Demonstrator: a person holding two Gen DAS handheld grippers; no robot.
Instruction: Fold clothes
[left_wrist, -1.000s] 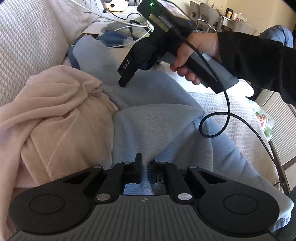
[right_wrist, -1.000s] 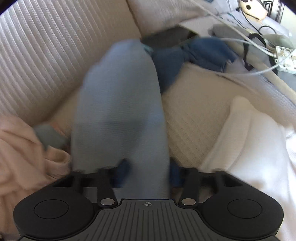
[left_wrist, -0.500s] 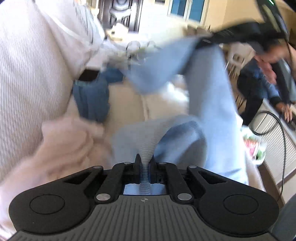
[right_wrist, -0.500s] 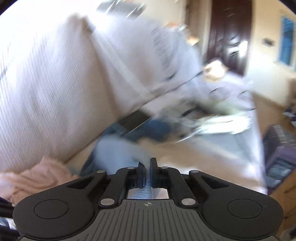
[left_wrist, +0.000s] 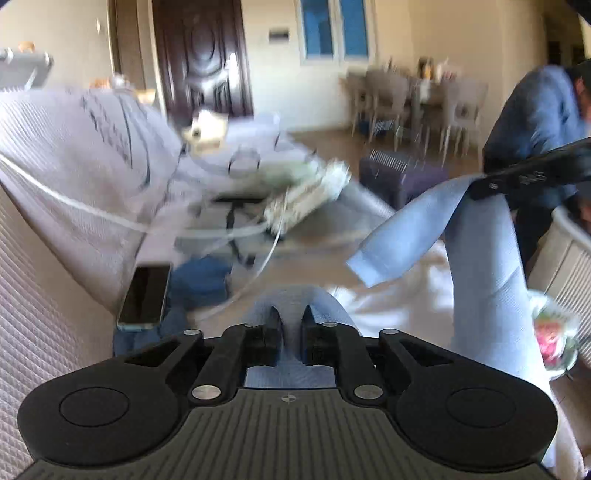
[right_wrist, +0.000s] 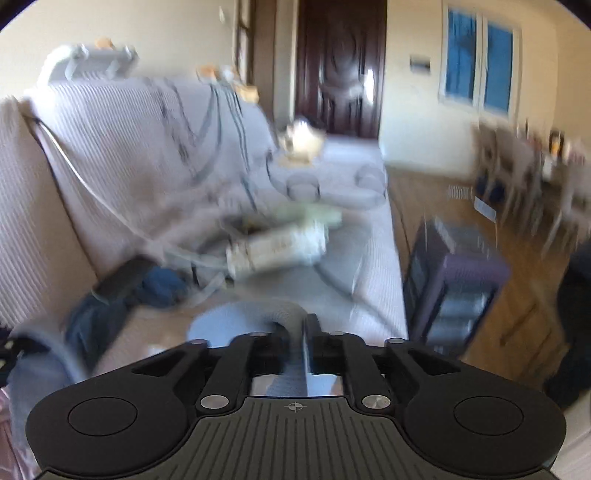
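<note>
A light blue garment (left_wrist: 484, 266) hangs in the air above the sofa, stretched between both grippers. My left gripper (left_wrist: 291, 321) has a bunched fold of it filling the gap between its fingers, and its jaws are opening. In the left wrist view my right gripper (left_wrist: 480, 186) reaches in from the upper right, with the cloth and a loose sleeve end (left_wrist: 391, 243) hanging from its tip. In its own view the right gripper (right_wrist: 295, 332) has blue cloth (right_wrist: 229, 321) draped over and between its fingers, and its jaws are opening too.
On the white-covered sofa (left_wrist: 55, 258) lie a phone (left_wrist: 144, 295), a dark blue garment (left_wrist: 199, 280) and a power strip with white cables (left_wrist: 306, 195). A dark box (left_wrist: 402, 177) stands on the wooden floor. At the right stands a person in blue (left_wrist: 535, 122), with dining chairs behind.
Both grippers have risen with the light blue garment, lifting it off the sofa. The views now look across the room, and the pink garment has left the left wrist view.
</note>
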